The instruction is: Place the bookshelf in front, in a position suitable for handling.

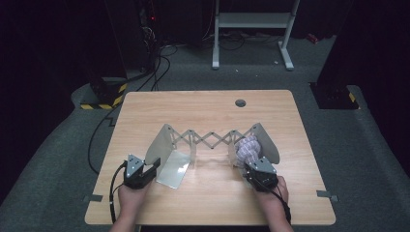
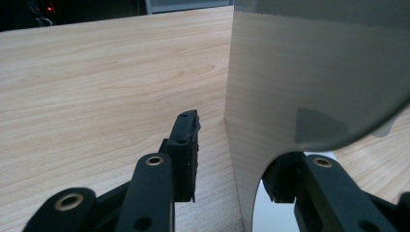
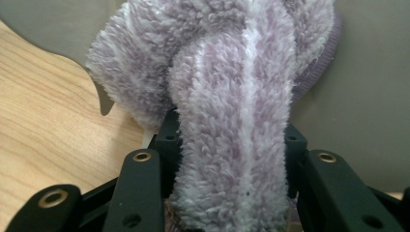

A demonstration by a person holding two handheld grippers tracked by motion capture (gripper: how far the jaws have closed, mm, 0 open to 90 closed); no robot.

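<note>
Two grippers share this: right gripper (image 1: 252,170) clamps the fluffy purple sock (image 3: 232,145); lower it slowly between the rack's plates (image 1: 159,147), while left gripper (image 1: 147,170), jaws apart around one plate, steadies it.

Light wooden table (image 1: 203,104) with round grommet hole (image 1: 240,103), white metal frame (image 1: 251,21) behind, grey carpet (image 1: 372,159)

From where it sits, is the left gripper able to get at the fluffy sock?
Probably not directly: the left gripper straddles the rack's left panel, while the fluffy sock sits by the right panel, clamped in the right gripper.
</note>
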